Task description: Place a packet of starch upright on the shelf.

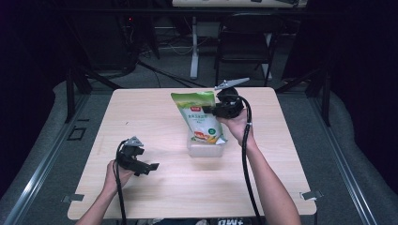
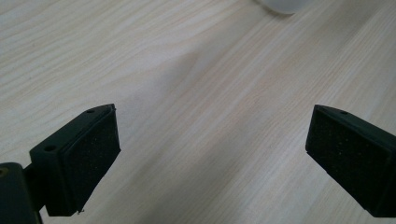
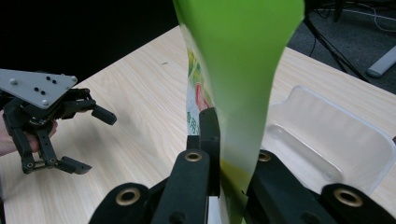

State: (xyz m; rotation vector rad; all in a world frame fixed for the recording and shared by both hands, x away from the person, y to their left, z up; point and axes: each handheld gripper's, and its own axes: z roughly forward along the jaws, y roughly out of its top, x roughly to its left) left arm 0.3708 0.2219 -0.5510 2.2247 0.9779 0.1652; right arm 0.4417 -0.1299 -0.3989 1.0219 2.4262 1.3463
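Observation:
A green and white snack bag [image 1: 202, 117] stands upright over a clear plastic container [image 1: 204, 149] at the middle of the table. My right gripper [image 1: 212, 110] is shut on the bag's right edge, about halfway up. In the right gripper view the green bag [image 3: 238, 70] rises between the closed jaws, with the clear container [image 3: 327, 140] lying behind it to the right. My left gripper [image 1: 149, 167] is open at the front left of the table, holding nothing. Its pads [image 2: 91, 158] stand wide apart over bare wood.
The light wooden table [image 1: 141, 117] has free room on its left and front. A corner of the clear container [image 2: 282, 4] shows at the top of the left gripper view. A dark chair [image 1: 244, 42] and a white table leg [image 1: 194, 47] stand beyond the far edge.

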